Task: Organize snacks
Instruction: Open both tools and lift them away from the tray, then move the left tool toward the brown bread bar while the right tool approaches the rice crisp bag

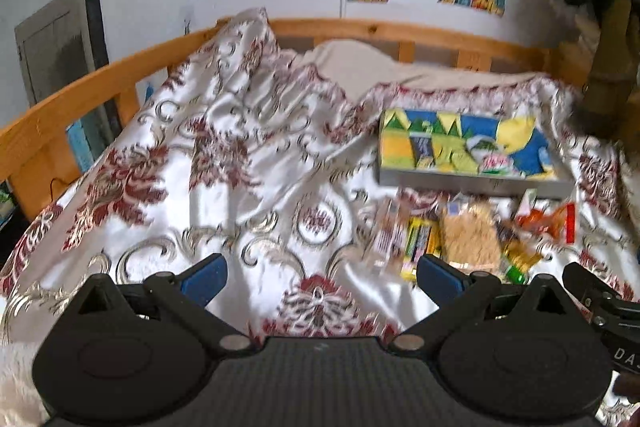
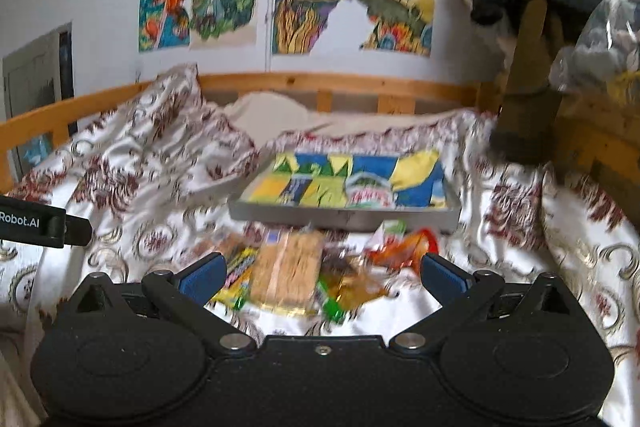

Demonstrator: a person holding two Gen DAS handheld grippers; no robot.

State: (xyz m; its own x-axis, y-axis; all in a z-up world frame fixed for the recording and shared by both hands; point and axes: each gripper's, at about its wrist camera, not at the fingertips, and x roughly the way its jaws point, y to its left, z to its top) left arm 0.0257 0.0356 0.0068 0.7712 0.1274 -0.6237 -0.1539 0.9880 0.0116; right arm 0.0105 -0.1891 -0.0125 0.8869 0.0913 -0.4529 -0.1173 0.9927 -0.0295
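Note:
A loose pile of snack packets lies on the bedspread: a tan cracker pack (image 2: pixel 288 269) (image 1: pixel 470 239), yellow-green bars (image 2: pixel 238 267) (image 1: pixel 420 245), a gold wrapper (image 2: pixel 352 281) and an orange-red packet (image 2: pixel 404 247) (image 1: pixel 548 221). Behind the pile sits a grey tray (image 2: pixel 344 217) (image 1: pixel 472 185) lined with a blue and yellow picture, holding a few packets. My right gripper (image 2: pixel 320 273) is open, hovering just in front of the pile. Over bare bedspread to the left of the pile, my left gripper (image 1: pixel 320 275) is open and holds nothing.
The floral satin bedspread (image 1: pixel 224 163) is rumpled, with a raised fold at the back left. A wooden bed rail (image 1: pixel 360 29) runs around the far side and left. A wooden post with dark clothing (image 2: pixel 524 79) stands at the right. Posters hang on the wall.

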